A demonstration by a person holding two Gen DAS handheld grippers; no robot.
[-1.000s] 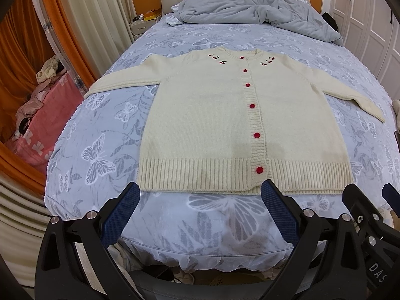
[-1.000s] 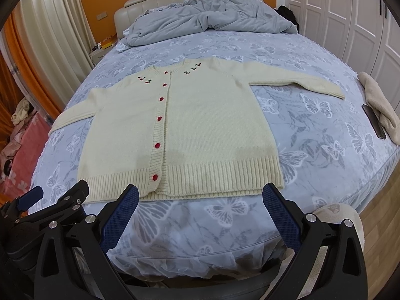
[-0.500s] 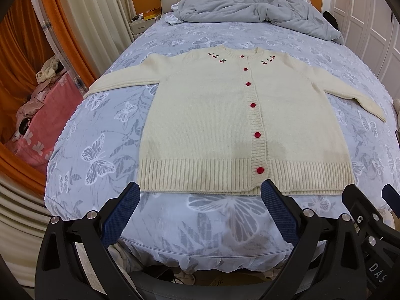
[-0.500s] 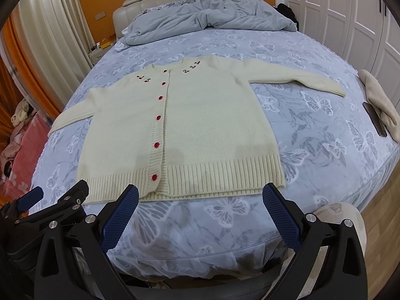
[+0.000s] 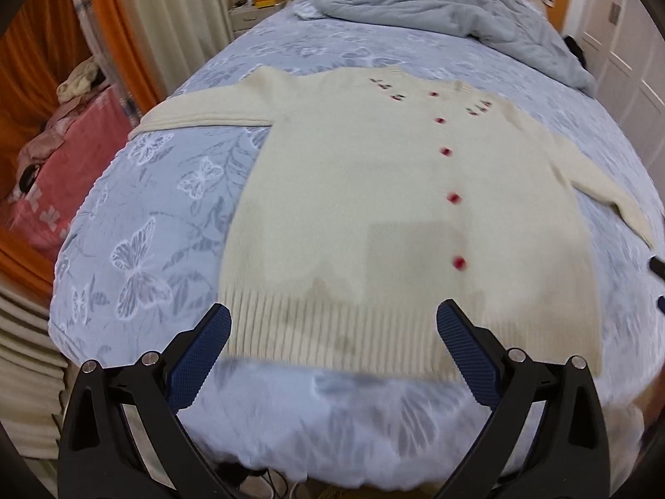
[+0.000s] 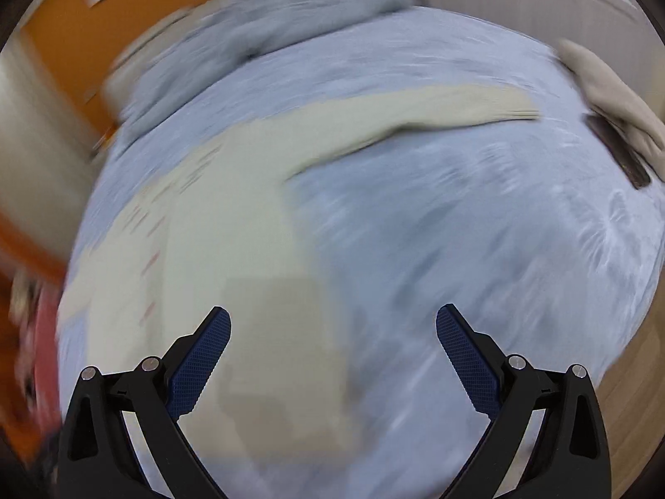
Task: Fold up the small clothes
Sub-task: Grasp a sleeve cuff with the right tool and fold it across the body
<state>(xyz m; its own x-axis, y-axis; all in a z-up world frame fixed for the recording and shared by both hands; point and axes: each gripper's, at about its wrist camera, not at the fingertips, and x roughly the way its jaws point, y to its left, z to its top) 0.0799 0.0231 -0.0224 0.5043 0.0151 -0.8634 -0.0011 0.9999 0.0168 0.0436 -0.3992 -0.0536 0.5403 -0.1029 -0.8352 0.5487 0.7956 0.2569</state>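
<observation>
left gripper [image 5: 332,332] and right gripper [image 6: 332,332] both gape empty; cardigan [image 5: 395,216] buttons legible only leftward (right view blurred).

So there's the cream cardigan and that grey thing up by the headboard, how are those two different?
The cream cardigan is spread flat with both sleeves out, while the grey duvet lies bunched in a heap. The cardigan is knitted, with a ribbed hem and red buttons down the front; the duvet is plain, with no fastenings that show. The cardigan lies near the foot of the bed, the duvet at the head. Both rest on the same butterfly-print sheet.
</observation>
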